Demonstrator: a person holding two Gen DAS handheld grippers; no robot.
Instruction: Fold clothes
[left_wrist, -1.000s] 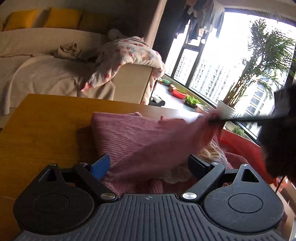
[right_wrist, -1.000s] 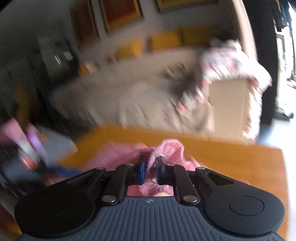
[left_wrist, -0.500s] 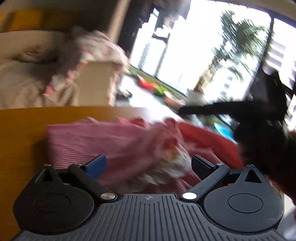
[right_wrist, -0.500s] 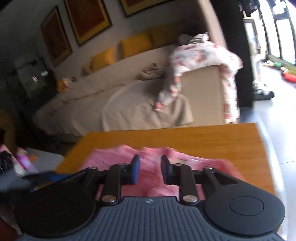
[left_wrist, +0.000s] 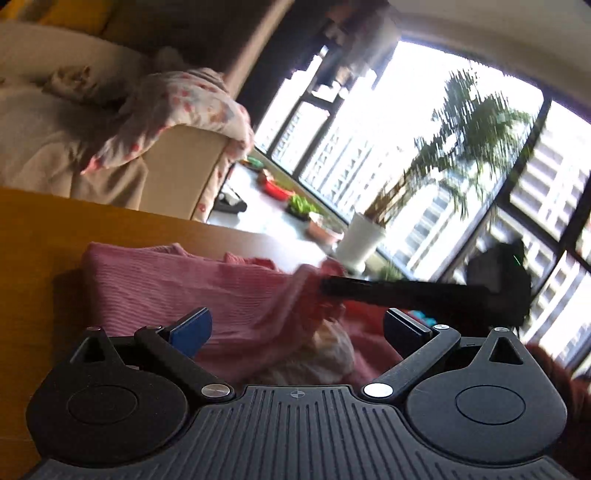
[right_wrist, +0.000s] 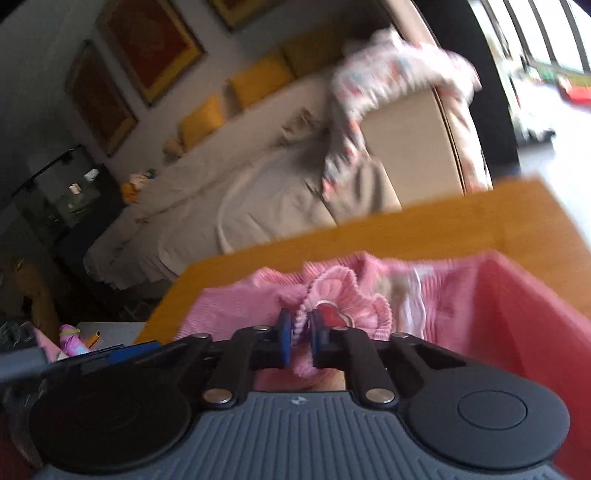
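Note:
A pink ribbed garment (left_wrist: 177, 284) lies bunched on the wooden table (left_wrist: 40, 236), with a paler lining showing in its folds. My left gripper (left_wrist: 297, 328) is open wide just above the near part of the garment, with nothing between its fingers. From the right, my right gripper (left_wrist: 327, 286) reaches in as a dark bar and pinches a raised fold. The right wrist view shows my right gripper (right_wrist: 299, 332) shut on the garment's ruffled pink edge (right_wrist: 343, 295). The rest of the garment (right_wrist: 229, 306) spreads over the table (right_wrist: 424, 221) beyond it.
A red container (right_wrist: 524, 317) sits at the table's right side, touching the garment. Behind the table stands a beige sofa (right_wrist: 258, 177) with a floral garment (left_wrist: 192, 103) draped over its arm. Large windows and potted plants (left_wrist: 362, 236) are to the right.
My right gripper parted its fingers half a second ago and has now shut on the ruffled edge. The left gripper stayed open while its view swung towards the window.

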